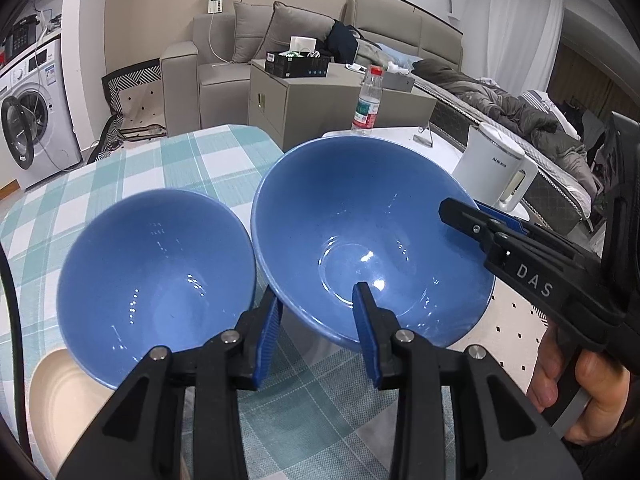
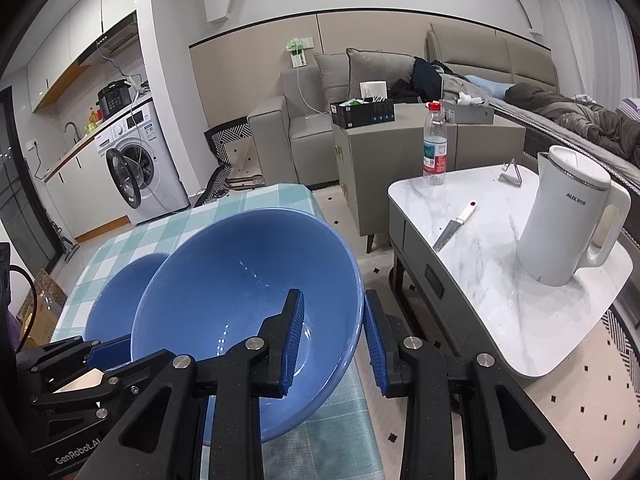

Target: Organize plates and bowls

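A large blue bowl (image 1: pixel 372 220) (image 2: pixel 240 280) hangs tilted just above the checked tablecloth. My left gripper (image 1: pixel 318 296) is shut on its near rim, one finger inside the bowl and the other outside it. My right gripper (image 2: pixel 333 296) (image 1: pixel 464 212) is shut on the rim at the opposite side, also with one finger in and one out. A smaller blue bowl (image 1: pixel 160 272) (image 2: pixel 116 304) stands close beside the large one on its left, outside both grippers. Whether the two bowls touch I cannot tell.
A cream plate (image 1: pixel 56 400) lies partly under the small bowl. The table (image 1: pixel 180 160) ends just right of the large bowl. Beyond a gap, a marble side table (image 2: pixel 480 280) carries a white kettle (image 2: pixel 568 216), a knife (image 2: pixel 452 228) and a water bottle (image 2: pixel 435 144). A hand (image 1: pixel 580 392) holds the right gripper.
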The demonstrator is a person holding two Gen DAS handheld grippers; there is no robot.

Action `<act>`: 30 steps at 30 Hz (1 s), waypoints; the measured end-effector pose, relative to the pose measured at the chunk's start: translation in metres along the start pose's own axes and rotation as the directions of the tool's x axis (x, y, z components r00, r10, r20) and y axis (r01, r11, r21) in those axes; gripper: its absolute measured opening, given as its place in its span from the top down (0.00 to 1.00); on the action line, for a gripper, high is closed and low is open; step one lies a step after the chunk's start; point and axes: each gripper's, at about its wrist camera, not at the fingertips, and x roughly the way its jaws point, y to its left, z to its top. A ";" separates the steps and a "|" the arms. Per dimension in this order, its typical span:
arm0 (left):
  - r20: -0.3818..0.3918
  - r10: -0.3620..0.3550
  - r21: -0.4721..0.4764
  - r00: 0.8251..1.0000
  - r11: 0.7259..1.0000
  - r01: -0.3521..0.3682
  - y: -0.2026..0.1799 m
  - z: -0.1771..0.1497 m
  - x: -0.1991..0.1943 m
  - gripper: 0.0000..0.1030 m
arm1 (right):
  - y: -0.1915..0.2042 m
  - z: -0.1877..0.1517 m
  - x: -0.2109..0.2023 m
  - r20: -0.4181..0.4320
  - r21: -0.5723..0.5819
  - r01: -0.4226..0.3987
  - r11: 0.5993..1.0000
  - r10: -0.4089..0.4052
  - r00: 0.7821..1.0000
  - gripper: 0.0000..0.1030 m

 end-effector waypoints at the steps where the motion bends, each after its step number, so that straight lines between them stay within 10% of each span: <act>1: 0.004 0.000 0.001 1.000 1.000 0.000 0.000 0.001 -0.002 0.66 | 0.002 0.001 -0.003 0.007 -0.003 0.000 1.000 0.000 1.000 0.70; 30: 0.107 0.027 -0.017 0.994 1.000 -0.025 0.027 0.011 -0.048 0.66 | 0.050 0.012 -0.047 0.148 -0.002 -0.031 1.000 0.031 0.989 0.70</act>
